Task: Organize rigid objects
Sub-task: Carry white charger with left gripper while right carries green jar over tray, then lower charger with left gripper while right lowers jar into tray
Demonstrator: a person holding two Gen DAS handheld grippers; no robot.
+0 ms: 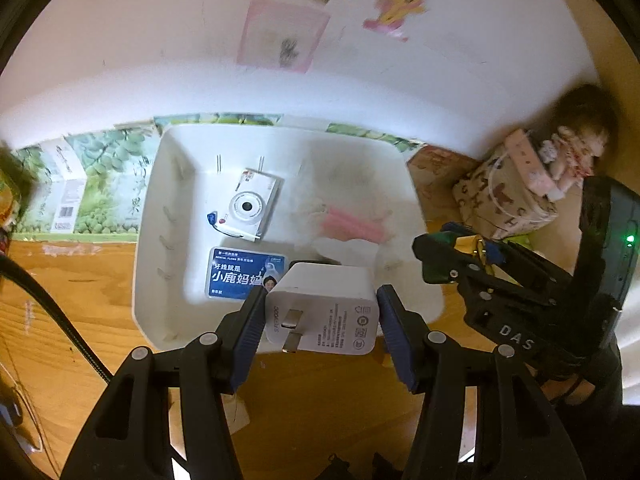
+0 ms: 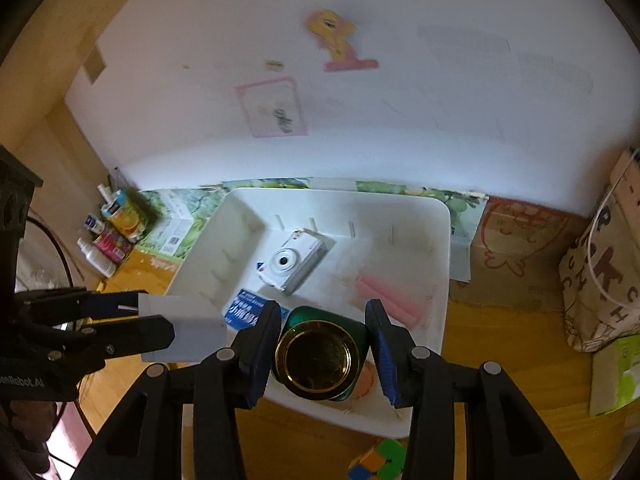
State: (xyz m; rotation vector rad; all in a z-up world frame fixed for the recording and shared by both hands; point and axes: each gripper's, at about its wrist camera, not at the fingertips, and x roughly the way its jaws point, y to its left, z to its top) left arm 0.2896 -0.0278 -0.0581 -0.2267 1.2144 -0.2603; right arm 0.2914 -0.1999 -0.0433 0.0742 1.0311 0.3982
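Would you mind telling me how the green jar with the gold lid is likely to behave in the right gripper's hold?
The green jar with the gold lid looks rigid, so it should not deform between the right gripper pads. Its rounded sides offer little contact, so it may slip or twist. Set on its side in the white plastic bin, it could roll.

Each claw is showing black plastic arms with round silver screws and ribbed dark-blue pads: the left claw, the right claw. White lettering is showing on the black housing beside each claw.
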